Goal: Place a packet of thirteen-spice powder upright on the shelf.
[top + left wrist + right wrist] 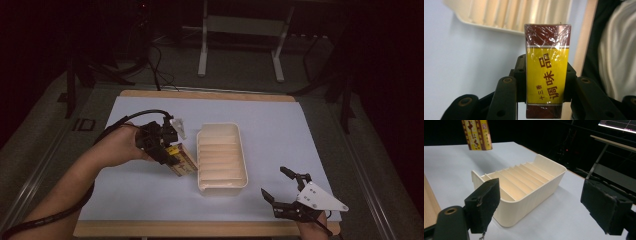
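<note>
A yellow and dark red box wrapped in clear film, with printed characters, hangs above the mat just left of a cream tray. My left gripper is shut on the box, its black jaws pressing both long sides. The tray has several ribbed slots and holds nothing. Near the table's front right corner my right gripper stands open, nothing between its pads. In the right gripper view the box hangs at the top left, beyond the tray.
A pale blue mat covers a wooden board. A person's forearms enter from the bottom. Beyond the table stand dark frames, cables and a white stand. A monitor edge glows at the back.
</note>
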{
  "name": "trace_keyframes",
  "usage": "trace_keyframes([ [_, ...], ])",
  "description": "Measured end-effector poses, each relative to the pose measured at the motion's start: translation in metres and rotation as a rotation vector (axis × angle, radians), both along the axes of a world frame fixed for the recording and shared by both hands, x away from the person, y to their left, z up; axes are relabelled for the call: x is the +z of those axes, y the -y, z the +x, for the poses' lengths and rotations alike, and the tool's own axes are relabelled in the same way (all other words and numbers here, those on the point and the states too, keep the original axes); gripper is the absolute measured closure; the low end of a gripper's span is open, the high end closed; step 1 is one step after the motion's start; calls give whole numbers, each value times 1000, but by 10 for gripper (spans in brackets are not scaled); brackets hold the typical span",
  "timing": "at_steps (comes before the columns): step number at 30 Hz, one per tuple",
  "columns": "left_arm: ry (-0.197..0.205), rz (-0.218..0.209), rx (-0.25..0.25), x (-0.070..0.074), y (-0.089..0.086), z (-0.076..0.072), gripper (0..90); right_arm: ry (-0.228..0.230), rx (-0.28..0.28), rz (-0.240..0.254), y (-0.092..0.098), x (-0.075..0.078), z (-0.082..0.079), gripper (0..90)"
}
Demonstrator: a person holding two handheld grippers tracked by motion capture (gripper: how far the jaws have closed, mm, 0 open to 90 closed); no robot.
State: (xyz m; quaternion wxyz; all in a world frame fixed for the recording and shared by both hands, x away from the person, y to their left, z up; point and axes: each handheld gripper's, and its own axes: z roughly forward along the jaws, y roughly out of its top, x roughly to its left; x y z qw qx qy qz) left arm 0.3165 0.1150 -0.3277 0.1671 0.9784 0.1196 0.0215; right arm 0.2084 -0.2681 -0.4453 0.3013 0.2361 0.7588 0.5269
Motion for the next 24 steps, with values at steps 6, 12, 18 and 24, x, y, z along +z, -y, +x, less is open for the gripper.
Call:
trace_keyframes([
  [6,6,-16,-36,1,12,-1,682,2,0,3,1,0,0,160],
  [12,19,-40,-73,3,25,0,682,1,0,4,1,0,0,160],
  [18,35,-45,-108,0,39,4,682,2,1,2,1,0,0,160],
  [24,27,-39,-132,-5,48,7,681,4,1,1,2,0,-1,160],
])
